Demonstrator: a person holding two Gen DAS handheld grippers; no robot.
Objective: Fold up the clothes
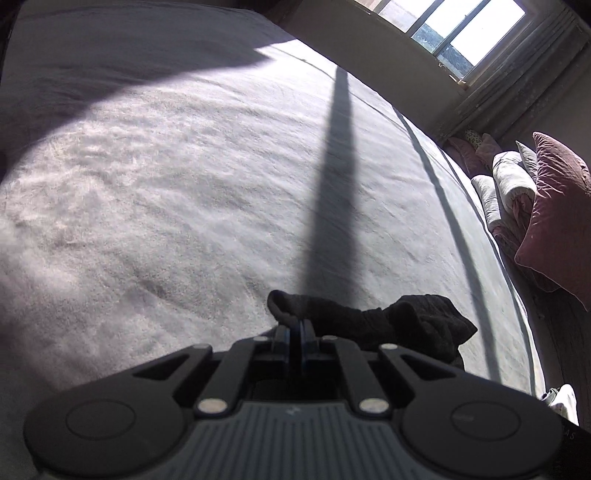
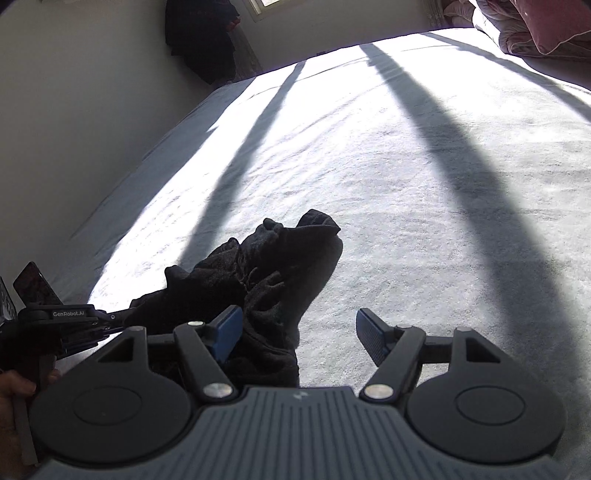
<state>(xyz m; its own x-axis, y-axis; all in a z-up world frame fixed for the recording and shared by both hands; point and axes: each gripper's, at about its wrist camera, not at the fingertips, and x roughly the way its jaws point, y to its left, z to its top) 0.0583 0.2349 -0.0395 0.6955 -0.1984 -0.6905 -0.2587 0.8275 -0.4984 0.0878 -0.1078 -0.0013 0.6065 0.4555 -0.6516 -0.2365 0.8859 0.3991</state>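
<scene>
black, and closest to the lens in the left wrist view, the left gripper [image 1: 295, 326] has its two blue-padded fingers pressed together on one end of a dark garment [image 1: 373, 323], pinching a small fold of it. that garment is a crumpled black piece of cloth lying on the pale grey bed cover [image 1: 184, 192], trailing off to the right of the pinched end in a bunched heap. from the right wrist view the right gripper [image 2: 299, 332] stands spread wide, its fingers [image 2: 371, 338] apart and gripping nothing; the left-hand pad sits against the near part of the cloth, while the other pad hangs over bare cover. the cloth rises in a wrinkled mound ahead of the right gripper. sunlight falls across the cover in bright patches crossed by long dark bars of shadow. a window [image 1: 454, 29] shows at the top right, and pink and white pillows [image 1: 546, 210] are piled at the bed's right edge.
</scene>
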